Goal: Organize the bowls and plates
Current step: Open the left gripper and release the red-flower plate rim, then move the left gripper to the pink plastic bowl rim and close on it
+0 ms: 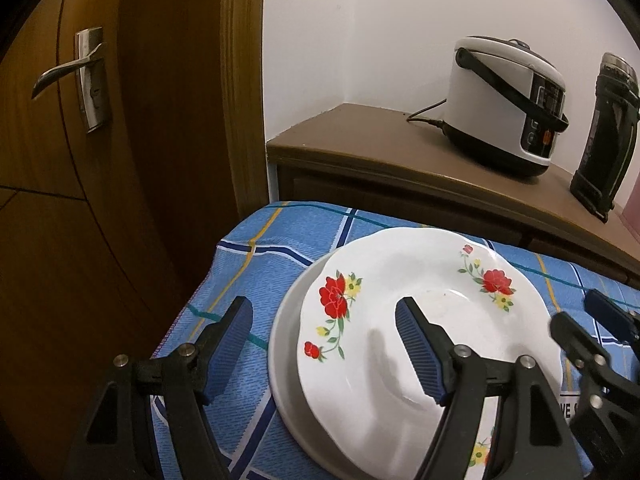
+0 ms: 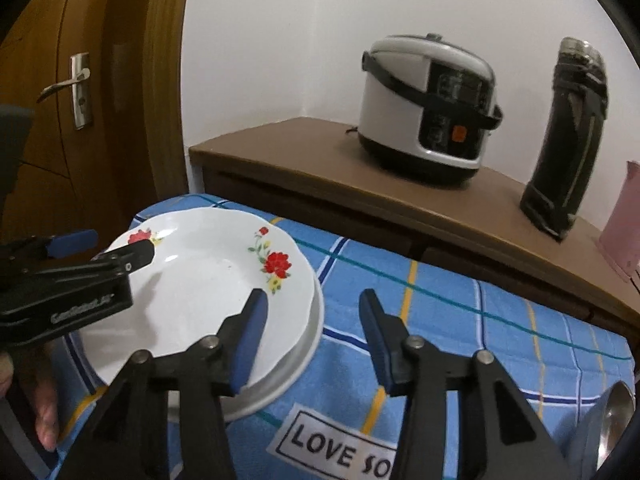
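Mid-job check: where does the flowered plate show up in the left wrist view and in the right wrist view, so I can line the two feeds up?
Left wrist: flowered plate sits lower centre, on a plain white dish, between the open left gripper fingers.
Right wrist: flowered plate lies left of centre, left of the right gripper.
Shared landmark: the rice cooker on the brown cabinet behind.

The plain plate under the flowered plate shows only as a rim; the rest is covered. The cloth's lettering is cut by the bottom edge and by the right hand-held gripper. A metal spoon and a pink thing run off the right edge. The cooker's panel is too blurred to read.
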Motion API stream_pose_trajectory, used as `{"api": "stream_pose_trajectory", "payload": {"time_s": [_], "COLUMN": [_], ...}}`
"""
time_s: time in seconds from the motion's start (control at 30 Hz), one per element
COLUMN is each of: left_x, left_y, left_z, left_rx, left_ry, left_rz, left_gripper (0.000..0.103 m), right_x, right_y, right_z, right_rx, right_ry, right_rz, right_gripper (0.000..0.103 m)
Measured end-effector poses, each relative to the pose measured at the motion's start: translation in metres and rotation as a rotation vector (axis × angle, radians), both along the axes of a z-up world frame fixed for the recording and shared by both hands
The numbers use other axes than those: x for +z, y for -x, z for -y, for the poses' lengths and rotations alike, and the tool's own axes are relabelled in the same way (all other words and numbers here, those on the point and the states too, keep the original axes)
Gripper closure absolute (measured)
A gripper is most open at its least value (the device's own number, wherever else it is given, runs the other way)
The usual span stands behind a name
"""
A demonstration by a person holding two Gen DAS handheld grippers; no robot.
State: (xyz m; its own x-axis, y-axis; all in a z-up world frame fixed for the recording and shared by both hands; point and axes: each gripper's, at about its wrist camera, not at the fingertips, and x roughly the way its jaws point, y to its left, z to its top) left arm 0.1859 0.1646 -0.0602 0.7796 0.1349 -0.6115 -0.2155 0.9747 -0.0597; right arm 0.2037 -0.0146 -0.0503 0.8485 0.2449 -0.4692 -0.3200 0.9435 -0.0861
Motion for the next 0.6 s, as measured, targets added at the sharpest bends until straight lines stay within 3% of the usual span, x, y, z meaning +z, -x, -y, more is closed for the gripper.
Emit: {"api": "stream_pose_trajectory", "payload": {"time_s": [0.2, 0.43, 0.6], "left_x": [0.001, 0.017, 0.026], "left_y": [0.001, 0.021, 0.053], "left_z": [-0.007, 0.000, 0.036], "left_rx": [0.025, 0.069, -0.024], "left_ry": [0.022, -0.039, -0.027], "left_rz": [0.015, 0.106, 0.118], "left_gripper": [0.027, 0.027, 0.027], "right_x": [0.015, 0.040, 0.045], "right_y": [0.028, 0.106, 0.151], "right_z": [0.005, 0.033, 0.086], "right_rx": [0.024, 0.101, 0.063], "right_ry": [-0.018, -0.048, -0.085], "right_rz": [0.014, 0.036, 0.045], "right_gripper": [0.056, 0.056, 0.056]}}
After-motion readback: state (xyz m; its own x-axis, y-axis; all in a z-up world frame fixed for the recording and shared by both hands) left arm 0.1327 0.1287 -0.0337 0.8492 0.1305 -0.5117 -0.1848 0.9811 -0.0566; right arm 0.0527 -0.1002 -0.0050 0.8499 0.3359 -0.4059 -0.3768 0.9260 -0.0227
